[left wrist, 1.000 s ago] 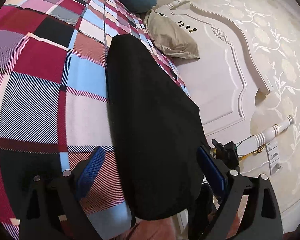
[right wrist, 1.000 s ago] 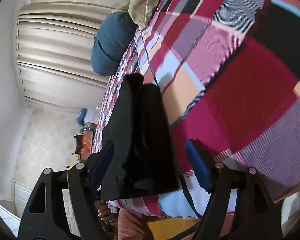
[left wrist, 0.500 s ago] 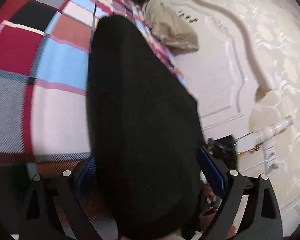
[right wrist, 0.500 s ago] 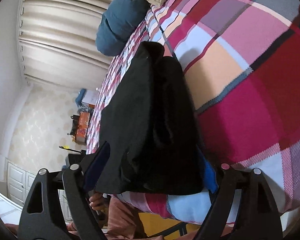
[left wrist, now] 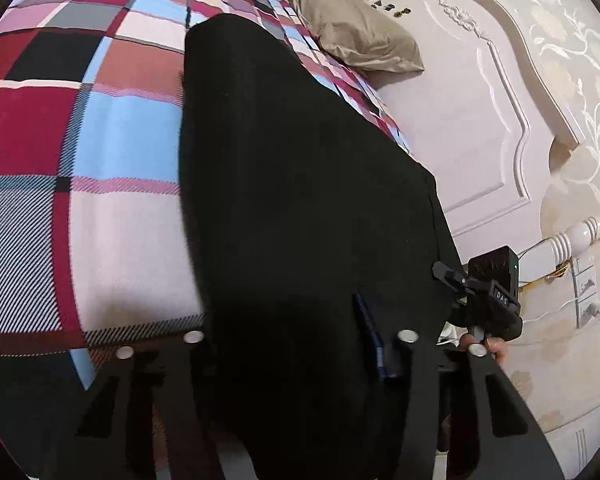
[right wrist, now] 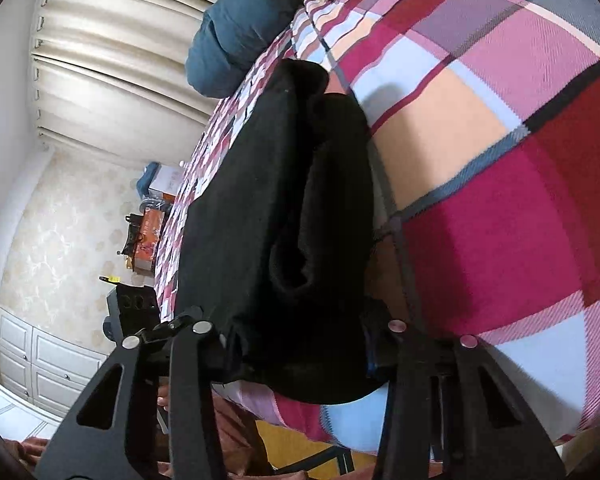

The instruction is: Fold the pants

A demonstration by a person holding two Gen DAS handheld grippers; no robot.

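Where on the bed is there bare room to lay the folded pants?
Bare plaid bedspread lies open beside the black pants, away from the headboard. Crowded: the tan pillow and blue pillow at the head, and the near edge under both grippers.

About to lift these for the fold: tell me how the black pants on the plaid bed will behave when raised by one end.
The black pants look soft and thick, curling at the open end, so they will likely droop rather than stay flat. Lying long across the plaid bedspread, the far part will probably drag. The matte fabric seems unlikely to slip.
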